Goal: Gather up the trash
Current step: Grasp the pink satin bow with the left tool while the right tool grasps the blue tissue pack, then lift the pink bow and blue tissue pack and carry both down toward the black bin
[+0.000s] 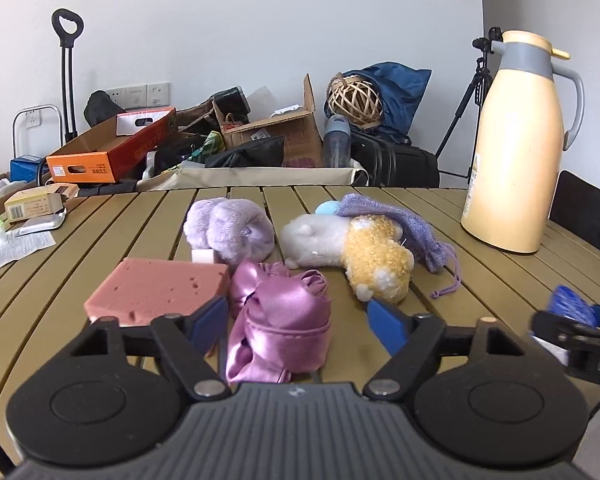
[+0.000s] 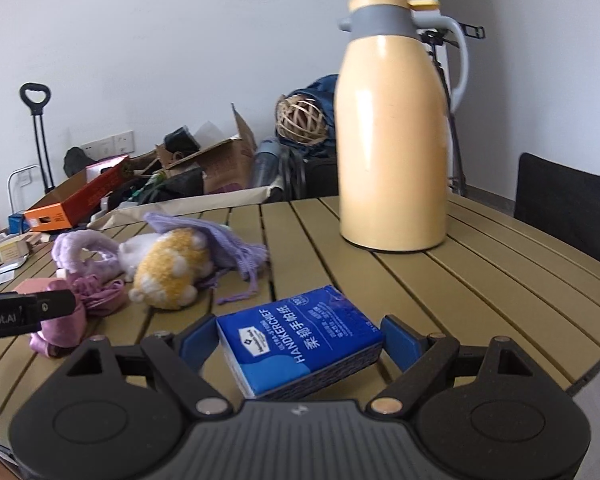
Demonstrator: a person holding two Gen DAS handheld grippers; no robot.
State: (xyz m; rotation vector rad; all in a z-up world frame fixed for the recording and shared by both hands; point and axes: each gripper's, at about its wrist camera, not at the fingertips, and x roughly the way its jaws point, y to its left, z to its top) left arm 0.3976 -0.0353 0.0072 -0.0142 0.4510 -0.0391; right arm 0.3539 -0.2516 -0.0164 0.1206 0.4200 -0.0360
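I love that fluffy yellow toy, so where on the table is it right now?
The yellow toy lies mid-table in the left wrist view, against the white plush, partly under the purple pouch, left of the thermos.

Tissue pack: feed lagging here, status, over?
Right gripper open, straddling tissue pack, not gripped. Left gripper open around pink satin pouch. Nothing blocking.

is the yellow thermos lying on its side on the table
No, the yellow thermos stands upright on the slatted table, lid on top.
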